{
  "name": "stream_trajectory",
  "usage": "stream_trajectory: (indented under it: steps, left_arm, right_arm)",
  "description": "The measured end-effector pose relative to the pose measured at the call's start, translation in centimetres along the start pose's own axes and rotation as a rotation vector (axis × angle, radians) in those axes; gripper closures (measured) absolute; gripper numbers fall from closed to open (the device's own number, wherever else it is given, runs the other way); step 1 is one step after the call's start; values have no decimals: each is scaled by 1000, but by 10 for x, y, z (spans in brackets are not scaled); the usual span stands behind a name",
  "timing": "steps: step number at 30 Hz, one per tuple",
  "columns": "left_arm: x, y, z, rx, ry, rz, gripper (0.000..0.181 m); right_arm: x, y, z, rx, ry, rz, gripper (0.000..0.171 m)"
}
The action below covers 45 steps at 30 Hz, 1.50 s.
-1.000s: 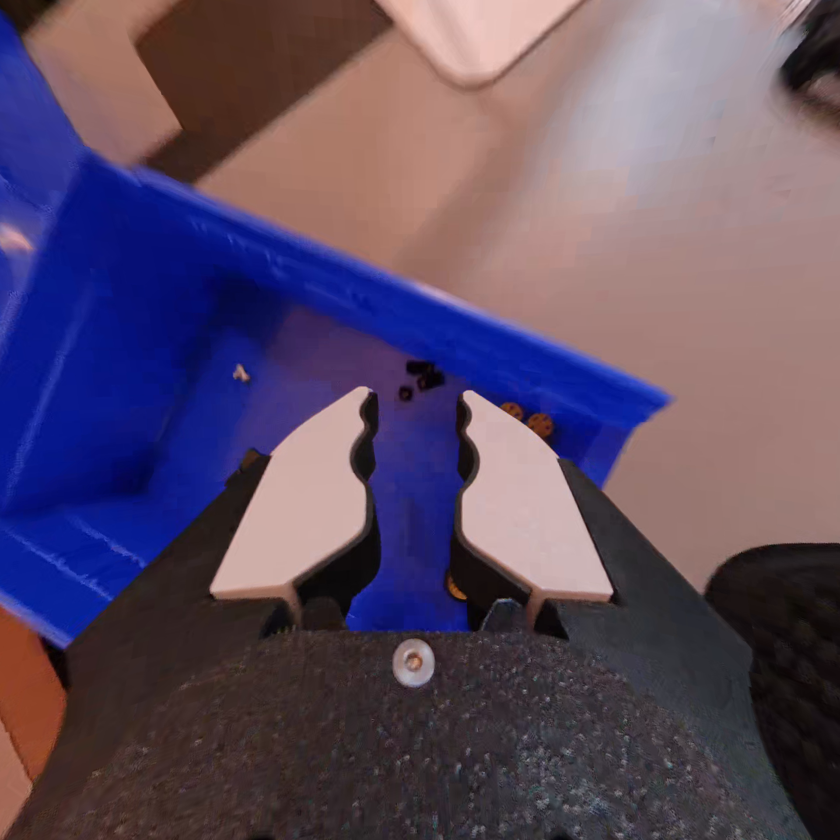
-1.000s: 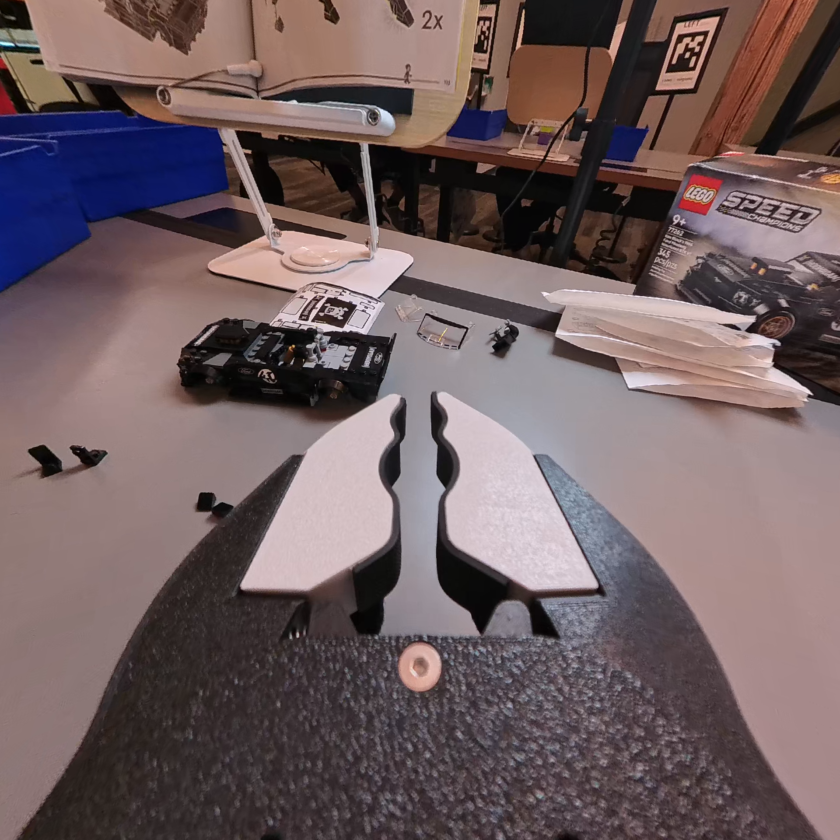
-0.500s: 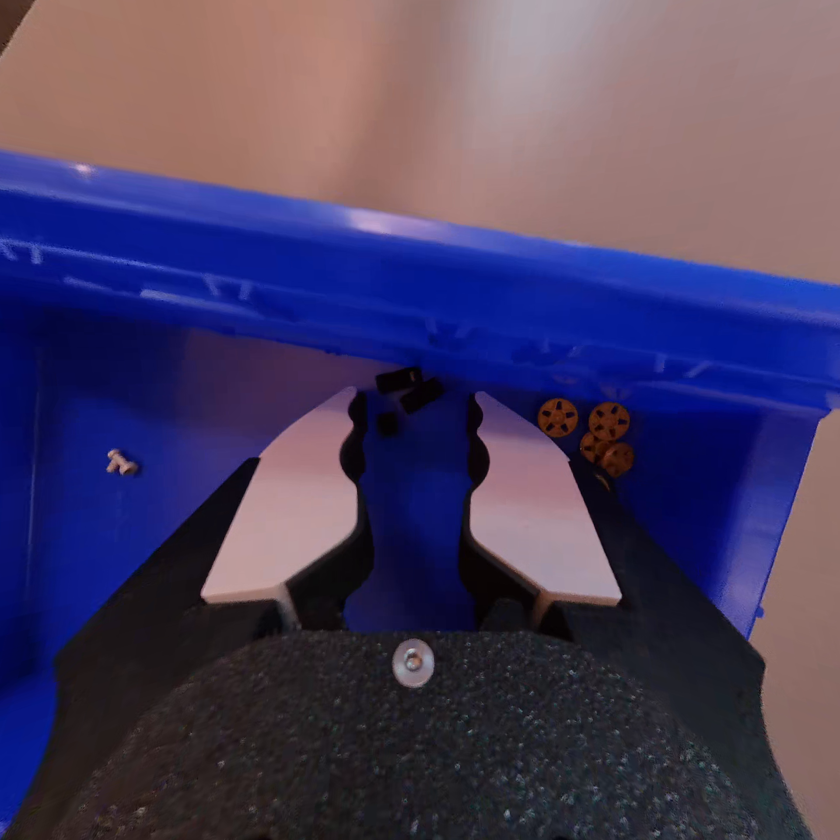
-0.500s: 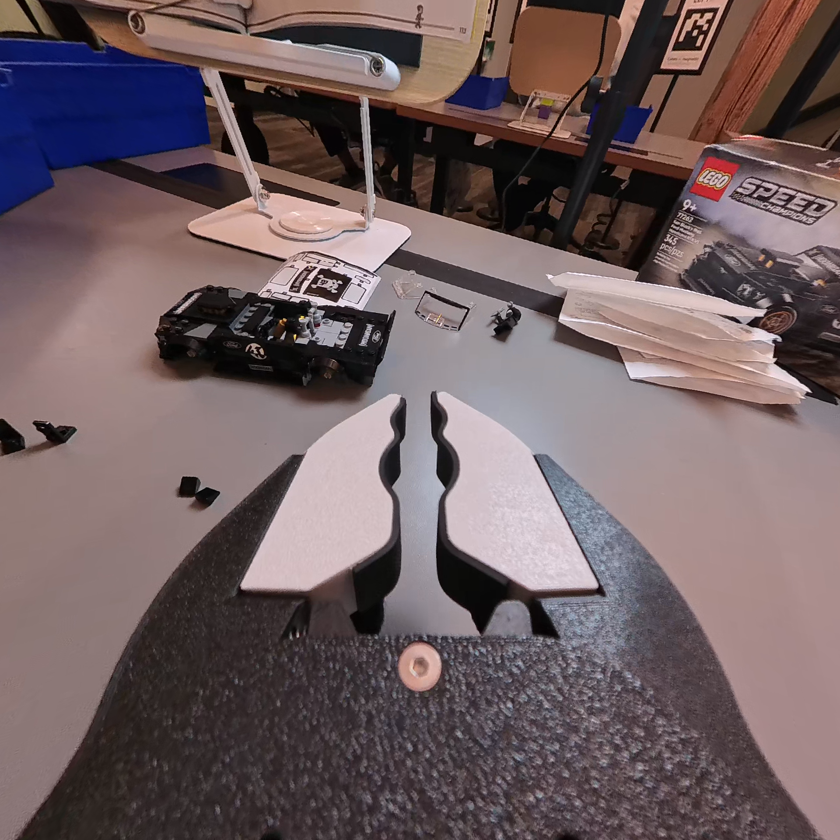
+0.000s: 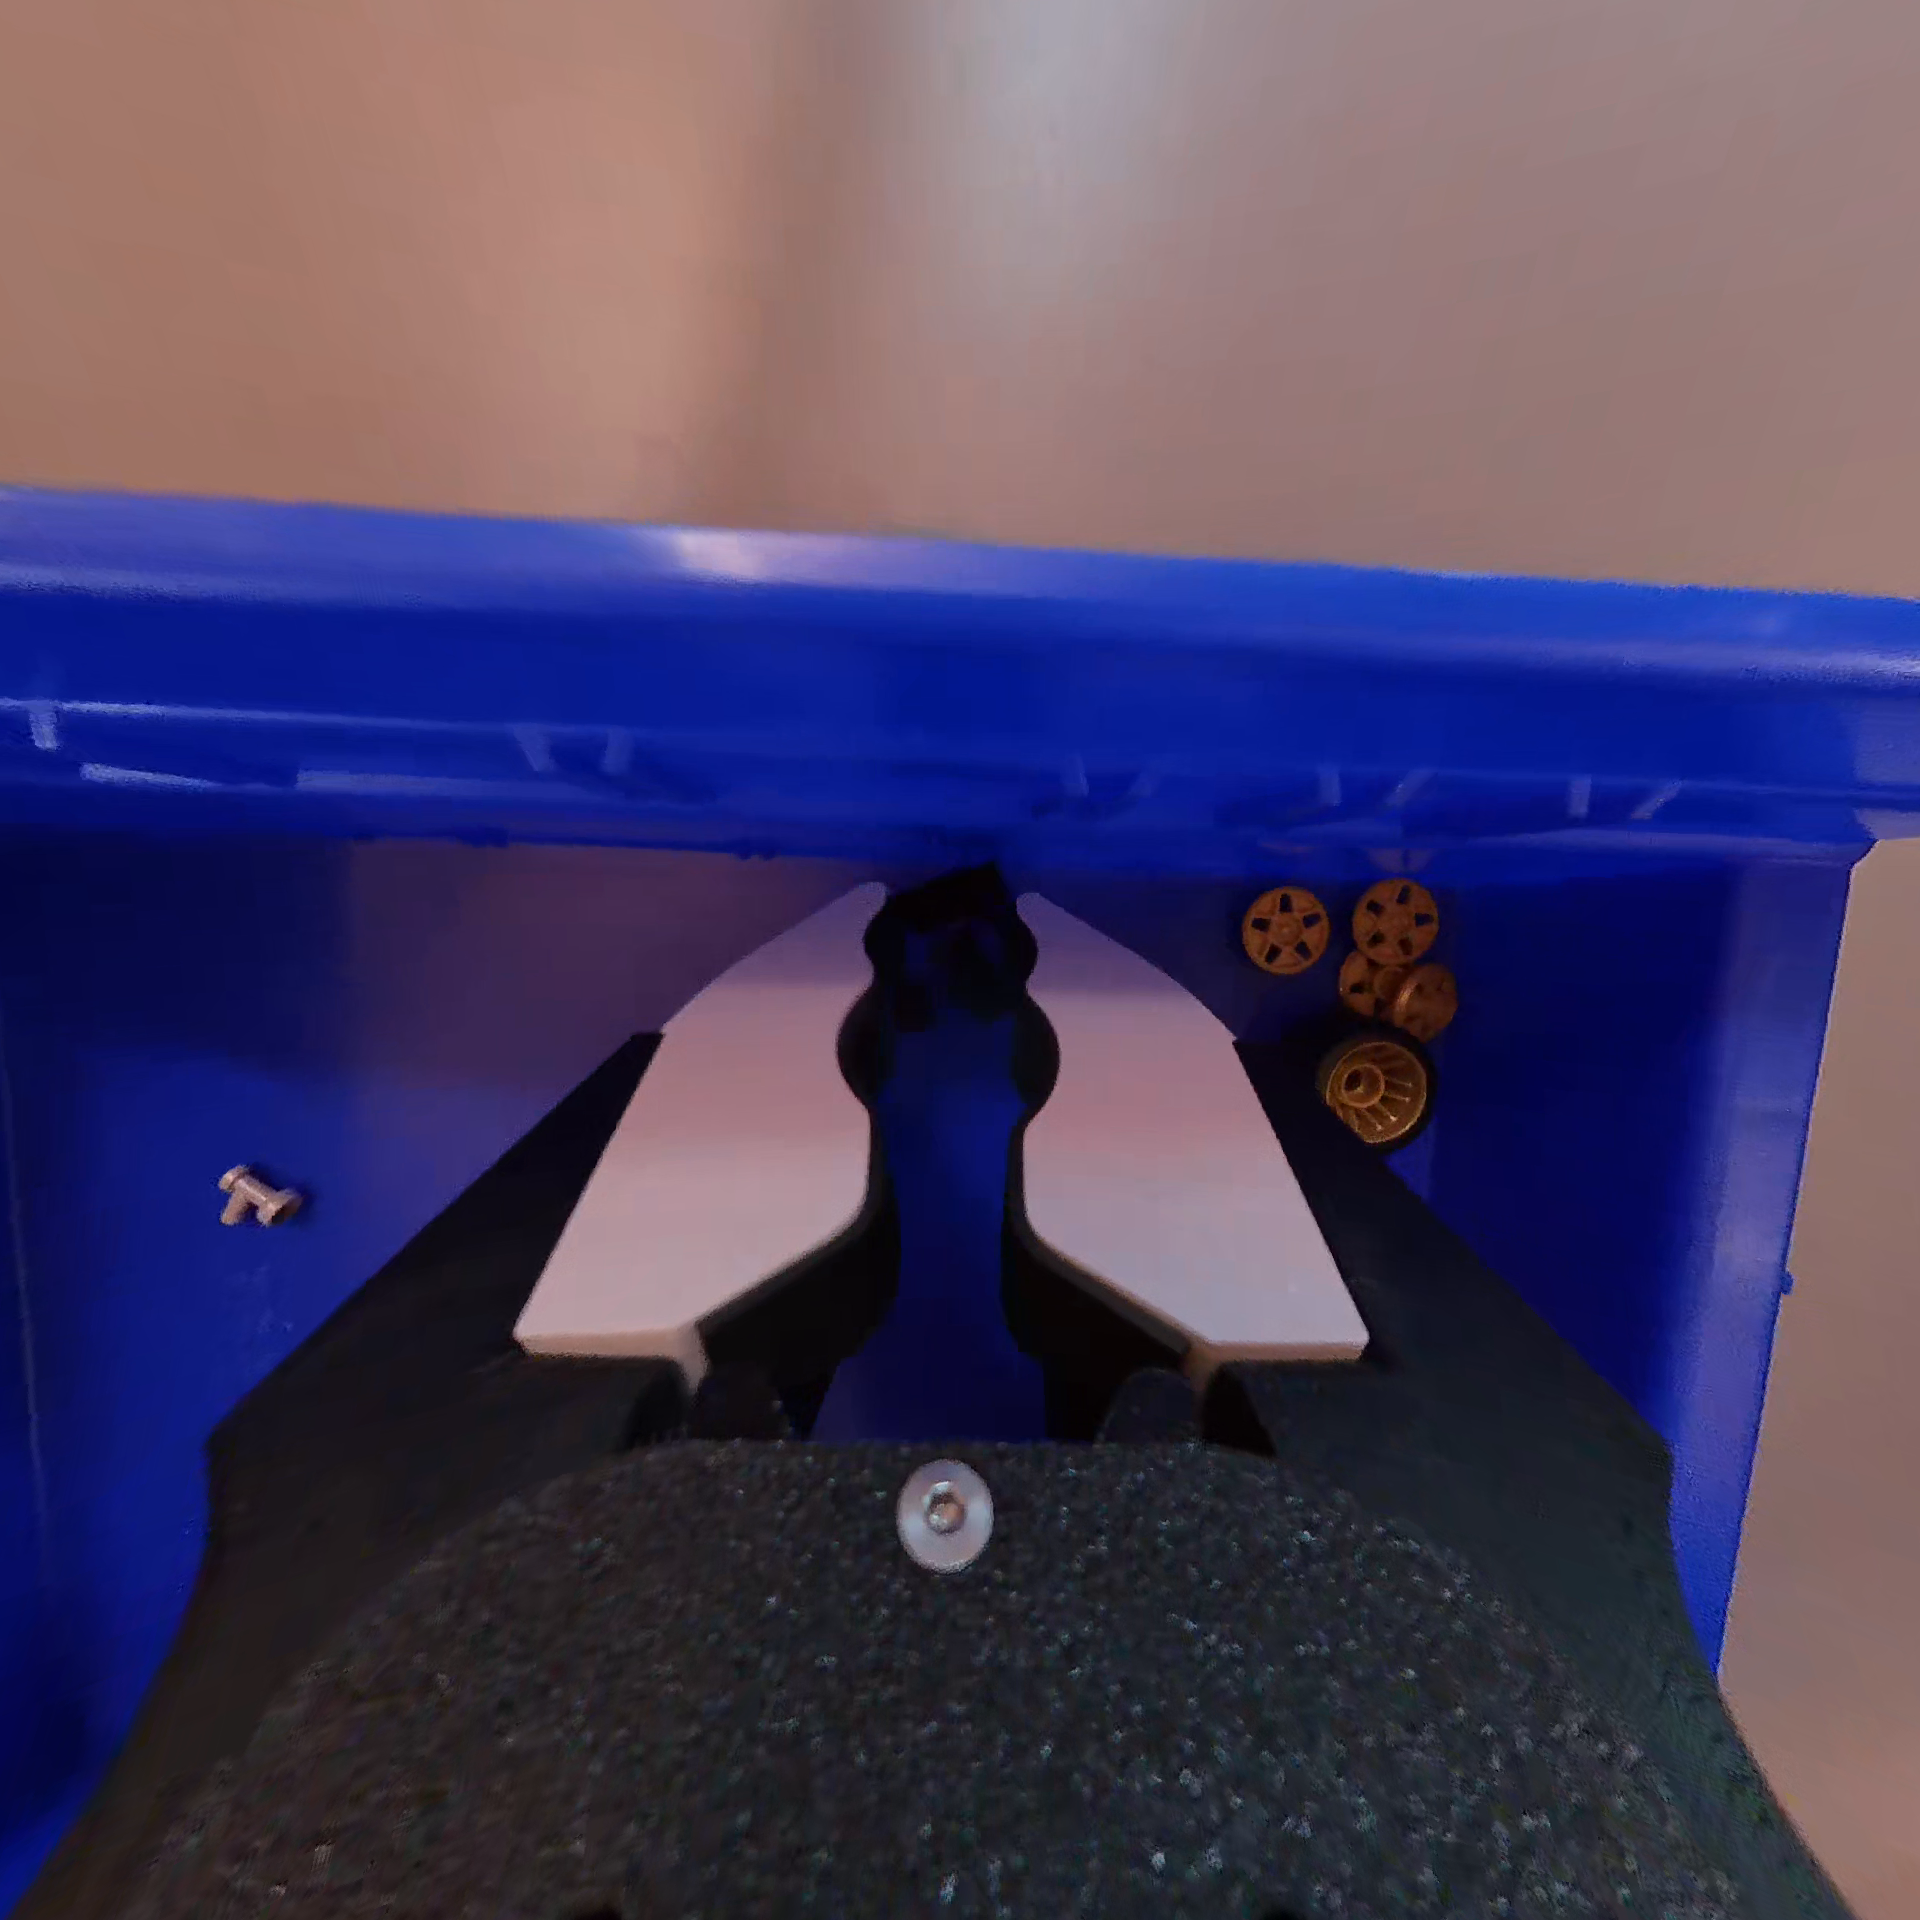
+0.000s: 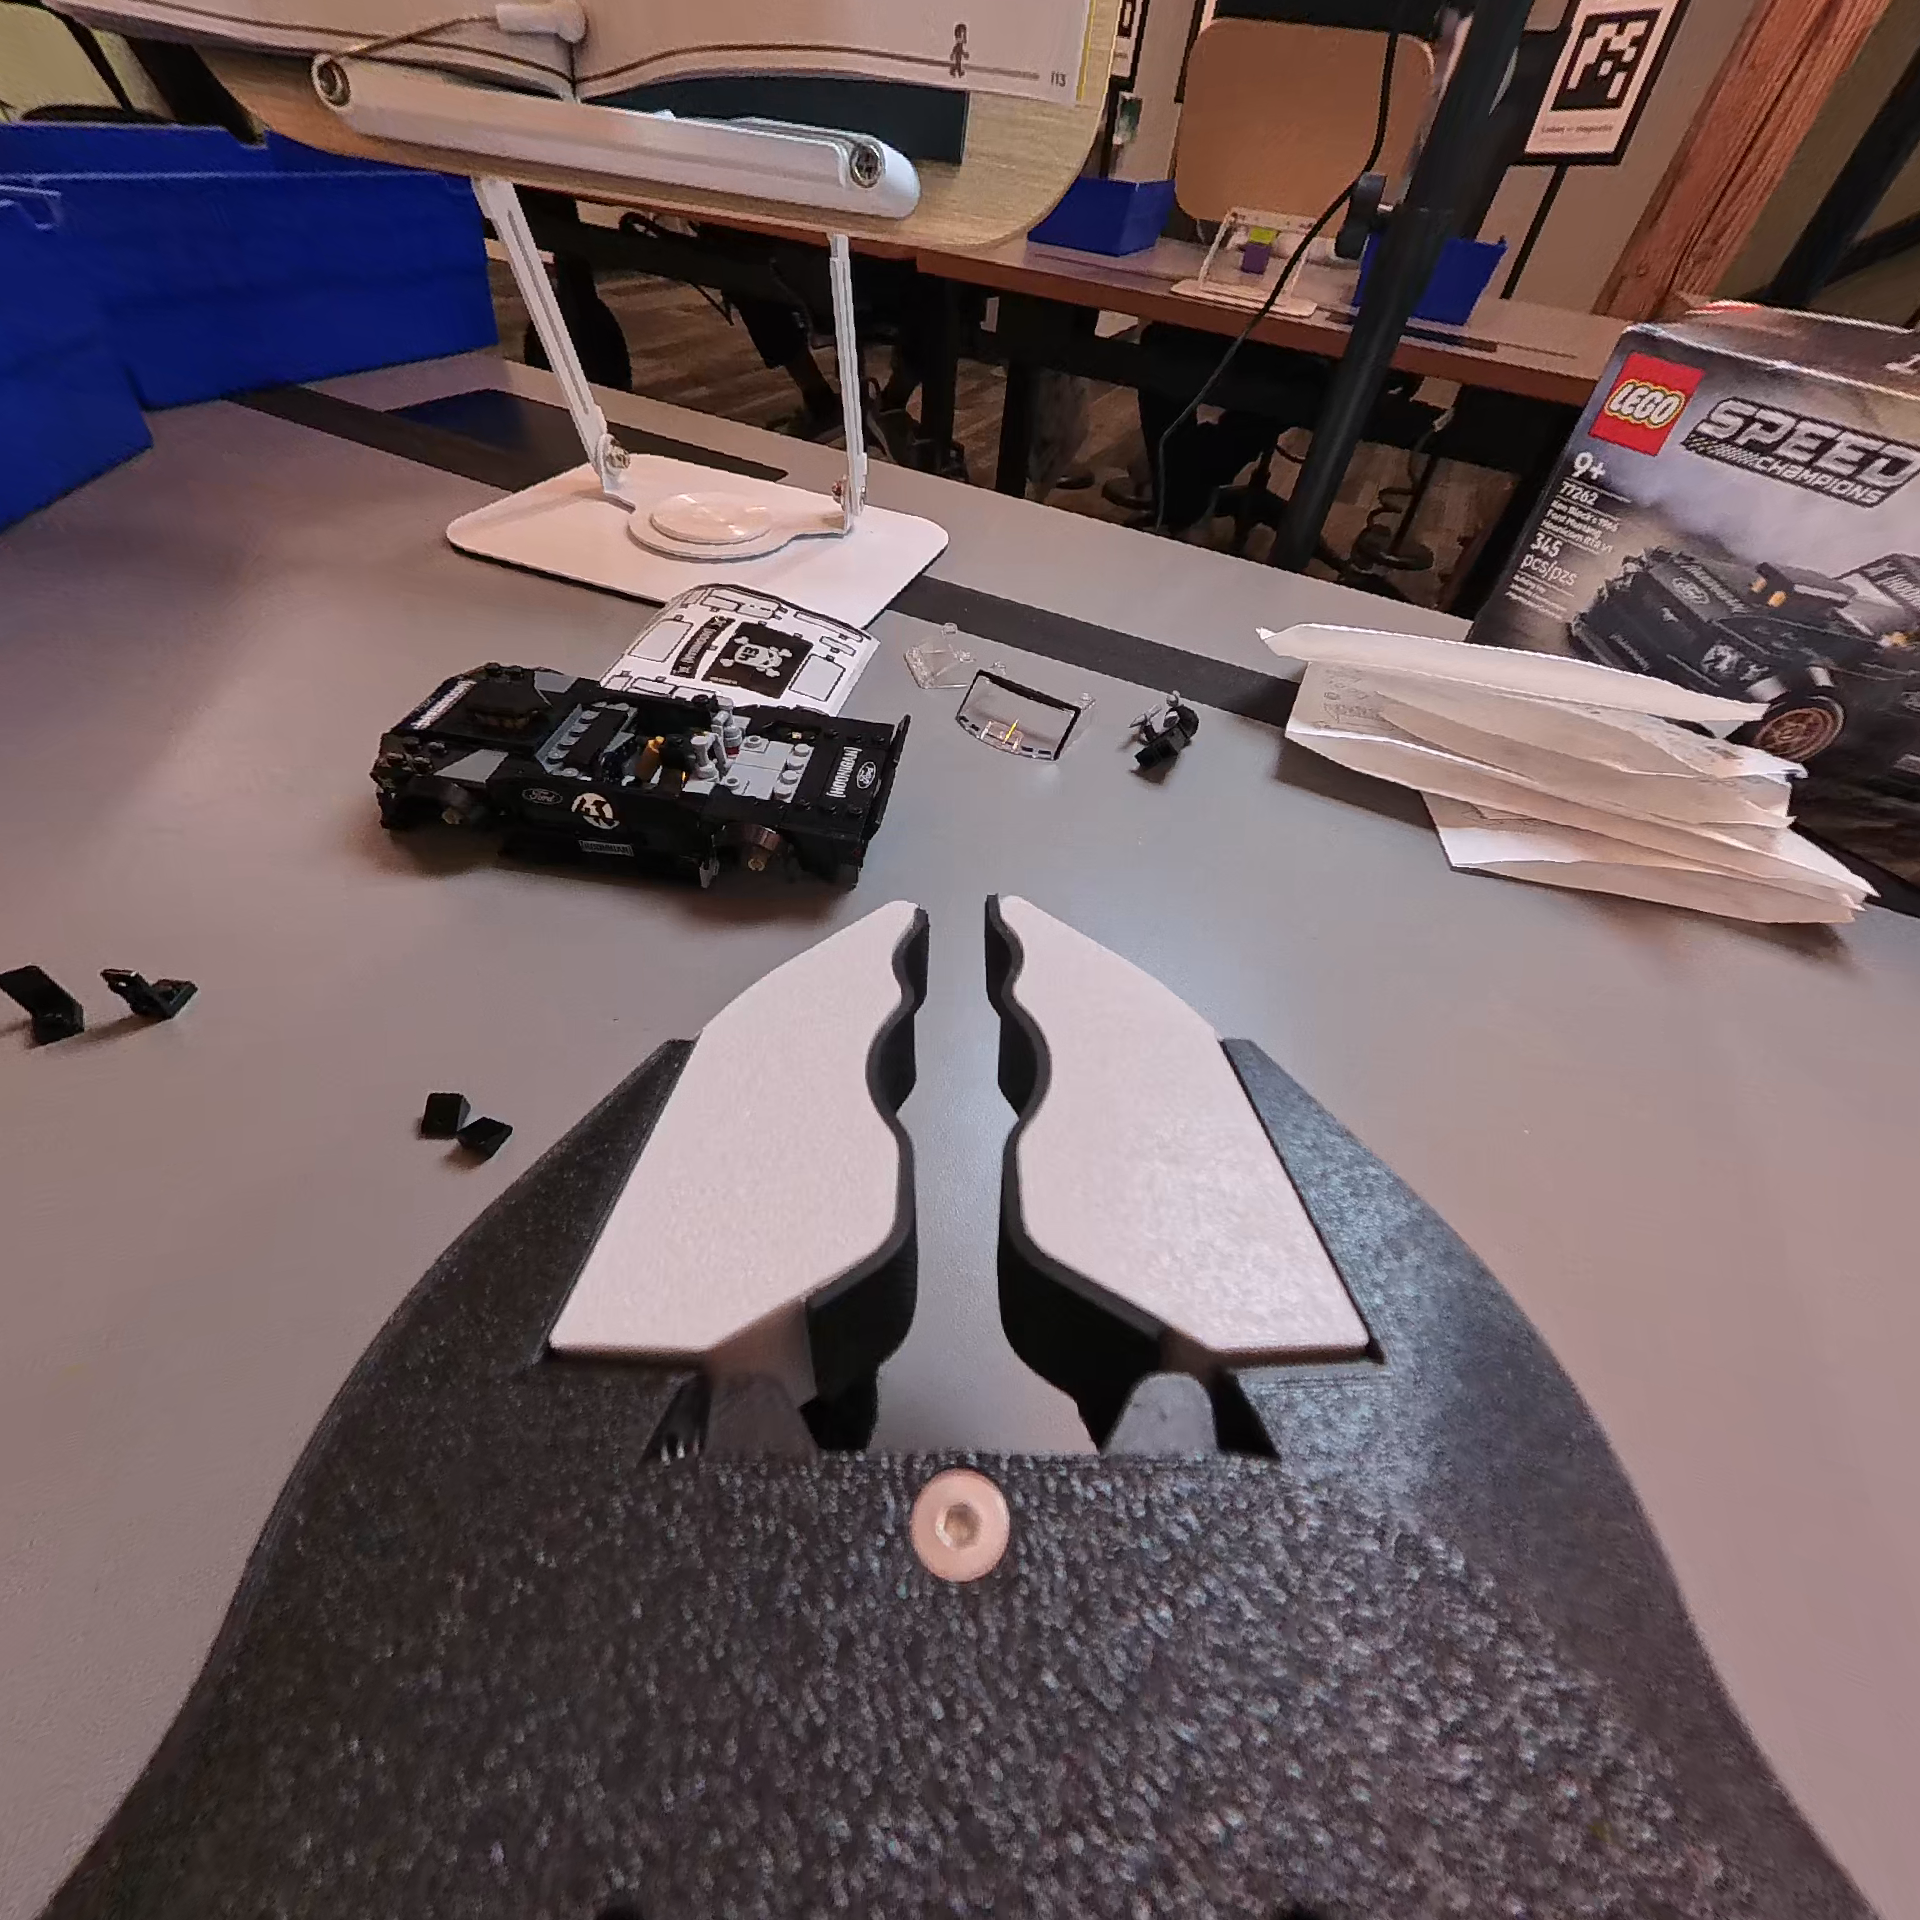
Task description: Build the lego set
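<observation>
Left wrist view: inside the blue bin point(image 5: 935, 665), gold wheel hubs point(image 5: 1340, 966) lie right of the left tool point(image 5: 951, 904), whose tips are narrowed around small black pieces point(image 5: 951, 940); actual grip unclear.

Right wrist view: the right tool point(image 6: 956, 914) hovers narrowly parted, empty, above the tabletop point(image 6: 1455, 1039); the black lego car point(image 6: 634, 774) sits just ahead-left.

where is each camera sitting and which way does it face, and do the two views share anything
Left wrist view: sits on the left gripper, angled down into a blue bin at small black pieces between its fingertips, gold wheels to the right; only its own fingers show.
Right wrist view: sits on the right gripper, low over the grey table, facing the black car, book stand and set box; only its own fingers show.
Shared: probably only blue bins; neither shows the other gripper.
</observation>
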<state>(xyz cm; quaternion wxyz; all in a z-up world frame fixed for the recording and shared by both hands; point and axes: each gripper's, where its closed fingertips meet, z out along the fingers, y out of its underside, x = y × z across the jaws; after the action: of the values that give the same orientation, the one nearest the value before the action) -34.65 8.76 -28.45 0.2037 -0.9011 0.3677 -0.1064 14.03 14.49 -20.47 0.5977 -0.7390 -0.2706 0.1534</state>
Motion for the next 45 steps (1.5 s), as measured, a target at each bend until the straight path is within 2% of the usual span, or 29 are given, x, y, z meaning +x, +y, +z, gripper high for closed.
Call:
stream_trajectory:
  steps: [4,8,13,20,23,27,30,35,38,45]
  left_arm:
    - [0,1,-1,-25,-26,4,165]
    - [-2,3,-8,-22,-60,-4,177]
    - [-3,-8,-27,36,-93,-18,177]
    - [6,-11,-43,38,-125,14,177]
    - [26,-31,-69,143,-139,52,177]
    - [99,-69,-97,321,-61,154,178]
    - [161,-84,-74,357,11,251,178]
    - [236,-91,6,278,140,260,178]
    - [259,-100,32,255,210,255,178]
    - [295,-110,59,148,346,292,178]
  right_arm:
    - [0,-1,0,3,-2,3,161]
    - [0,-1,0,3,-4,2,161]
    - [-1,-1,0,3,-6,0,161]
    - [-1,-2,-1,8,-3,0,161]
    - [0,-2,-2,12,-2,5,161]
    - [0,-3,-1,13,-3,2,161]
    - [-1,-3,-1,14,-1,-6,161]
    - [2,-6,-4,31,19,-6,161]
    - [4,-7,-5,37,20,-1,161]
    - [8,-12,-10,61,21,17,161]
